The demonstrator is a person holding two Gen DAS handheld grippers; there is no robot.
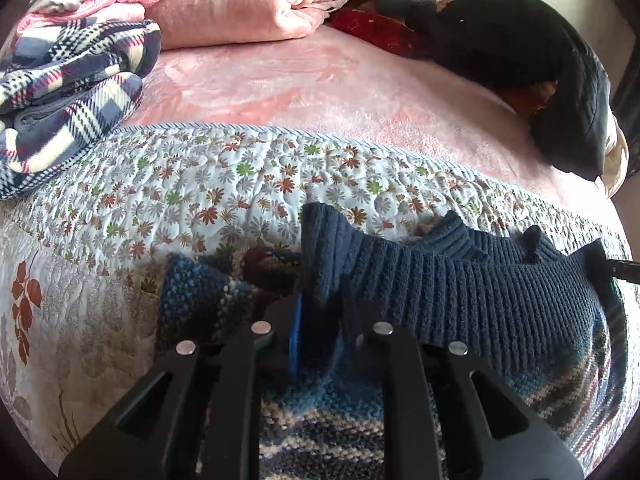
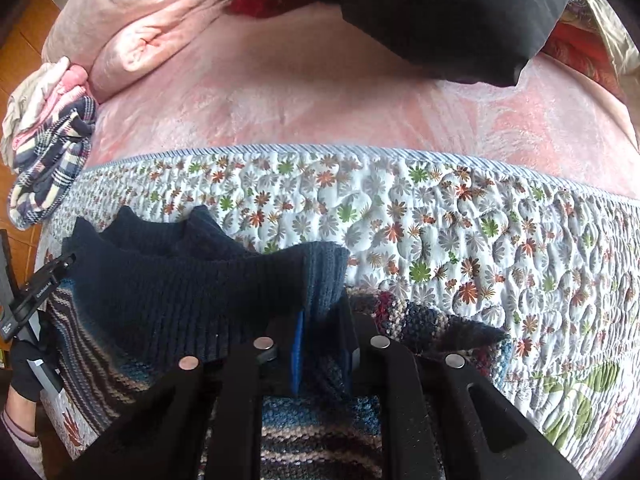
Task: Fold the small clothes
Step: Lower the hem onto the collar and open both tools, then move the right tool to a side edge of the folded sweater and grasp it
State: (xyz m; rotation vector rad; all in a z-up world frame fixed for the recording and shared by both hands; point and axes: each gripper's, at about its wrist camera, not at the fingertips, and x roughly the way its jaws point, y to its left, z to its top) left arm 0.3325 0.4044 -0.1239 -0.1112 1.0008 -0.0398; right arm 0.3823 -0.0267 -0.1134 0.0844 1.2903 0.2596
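Observation:
A small knitted sweater (image 1: 500,292) with a dark blue ribbed hem and a striped body lies on the flowered quilt (image 1: 200,184). My left gripper (image 1: 316,320) is shut on the left corner of the ribbed hem, which stands up between the fingers. In the right wrist view the same sweater (image 2: 180,292) stretches to the left, and my right gripper (image 2: 324,332) is shut on the hem's right corner. The hem hangs taut between the two grippers. A striped sleeve (image 2: 440,324) pokes out to the right. The left gripper (image 2: 36,300) shows at the far left edge.
A folded plaid fleece (image 1: 68,92) and pink folded blankets (image 1: 240,4) sit at the back left on a pink bedspread (image 1: 340,88). A black cushion (image 1: 528,56) lies at the back right. Wooden floor (image 2: 24,40) shows beyond the bed's left edge.

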